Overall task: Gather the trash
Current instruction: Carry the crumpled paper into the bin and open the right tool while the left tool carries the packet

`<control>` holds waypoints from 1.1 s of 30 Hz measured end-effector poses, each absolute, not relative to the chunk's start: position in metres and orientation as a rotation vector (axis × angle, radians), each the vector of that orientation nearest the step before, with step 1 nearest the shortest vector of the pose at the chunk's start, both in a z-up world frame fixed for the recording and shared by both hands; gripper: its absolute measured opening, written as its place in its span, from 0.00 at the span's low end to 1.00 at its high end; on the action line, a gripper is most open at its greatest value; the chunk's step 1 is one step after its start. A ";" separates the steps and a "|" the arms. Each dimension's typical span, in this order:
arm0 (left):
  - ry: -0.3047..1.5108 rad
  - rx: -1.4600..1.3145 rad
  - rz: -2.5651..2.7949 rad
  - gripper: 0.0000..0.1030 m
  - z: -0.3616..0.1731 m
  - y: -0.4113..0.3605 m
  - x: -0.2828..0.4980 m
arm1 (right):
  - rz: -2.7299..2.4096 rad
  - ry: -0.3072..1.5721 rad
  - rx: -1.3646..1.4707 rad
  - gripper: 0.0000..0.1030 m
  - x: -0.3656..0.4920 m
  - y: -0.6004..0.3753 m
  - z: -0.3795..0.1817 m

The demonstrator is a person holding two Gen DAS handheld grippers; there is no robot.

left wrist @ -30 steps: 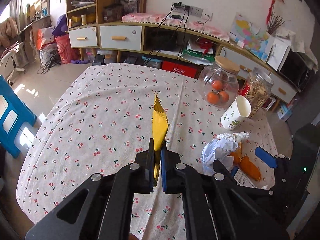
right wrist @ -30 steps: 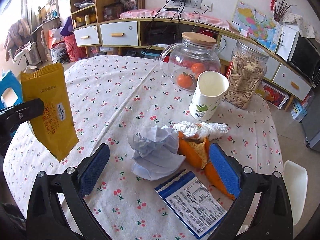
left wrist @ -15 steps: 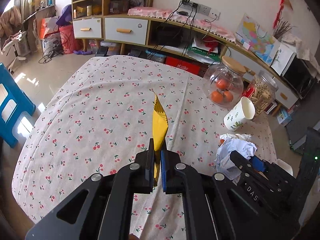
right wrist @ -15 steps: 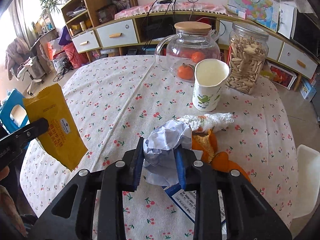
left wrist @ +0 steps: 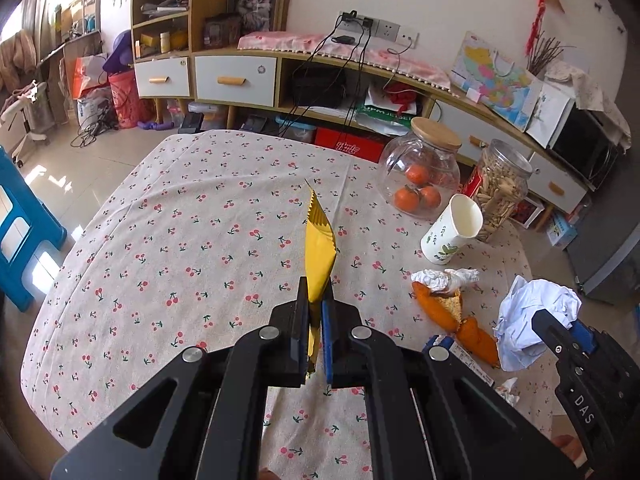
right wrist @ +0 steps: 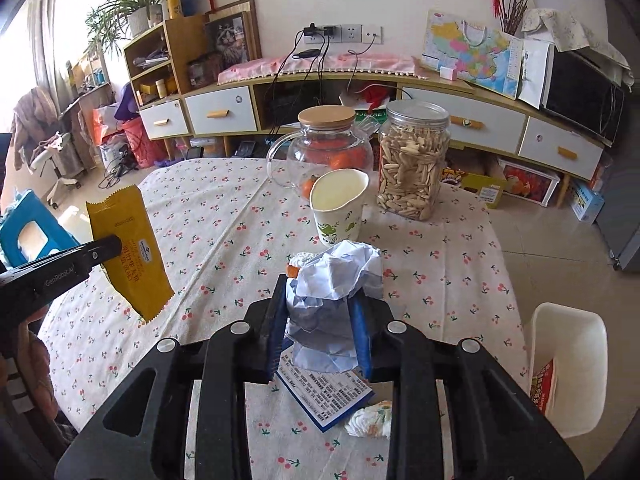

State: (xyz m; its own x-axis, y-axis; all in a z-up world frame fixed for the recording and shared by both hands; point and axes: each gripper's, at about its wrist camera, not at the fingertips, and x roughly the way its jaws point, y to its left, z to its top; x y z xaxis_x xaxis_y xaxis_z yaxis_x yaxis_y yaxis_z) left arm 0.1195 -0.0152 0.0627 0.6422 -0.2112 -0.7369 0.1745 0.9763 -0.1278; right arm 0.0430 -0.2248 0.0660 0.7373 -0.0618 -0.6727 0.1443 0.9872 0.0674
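Observation:
My left gripper (left wrist: 316,300) is shut on a yellow snack wrapper (left wrist: 320,248), which it holds edge-on above the cherry-print table (left wrist: 180,240). The right wrist view shows that wrapper (right wrist: 128,256) hanging at the left from the left gripper's finger (right wrist: 100,250). My right gripper (right wrist: 322,300) is shut on a crumpled pale-blue paper ball (right wrist: 336,280), raised off the cloth. In the left wrist view the ball (left wrist: 532,312) sits at the far right. Orange peel (left wrist: 440,308) and a white tissue wad (left wrist: 444,278) lie on the table.
A printed leaflet (right wrist: 328,392) and a small crumpled tissue (right wrist: 370,420) lie under my right gripper. A paper cup (right wrist: 340,212), a glass jar of oranges (right wrist: 328,148) and a seed jar (right wrist: 412,168) stand behind. A white bin (right wrist: 568,360) stands beside the table's right edge.
My right gripper closed on the paper ball and lifted it up off the table, away from the peel. My left gripper still holds the yellow wrapper in much the same place.

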 end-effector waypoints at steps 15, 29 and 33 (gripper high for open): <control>0.798 -0.021 -0.291 0.05 0.061 -0.063 0.106 | -0.208 0.680 0.176 0.27 0.025 -0.279 0.058; 0.762 -0.009 -0.460 0.05 0.066 -0.129 0.075 | -0.273 0.638 0.134 0.27 -0.004 -0.307 0.067; 0.768 0.007 -0.489 0.05 0.063 -0.146 0.068 | -0.311 0.628 0.134 0.28 -0.018 -0.326 0.070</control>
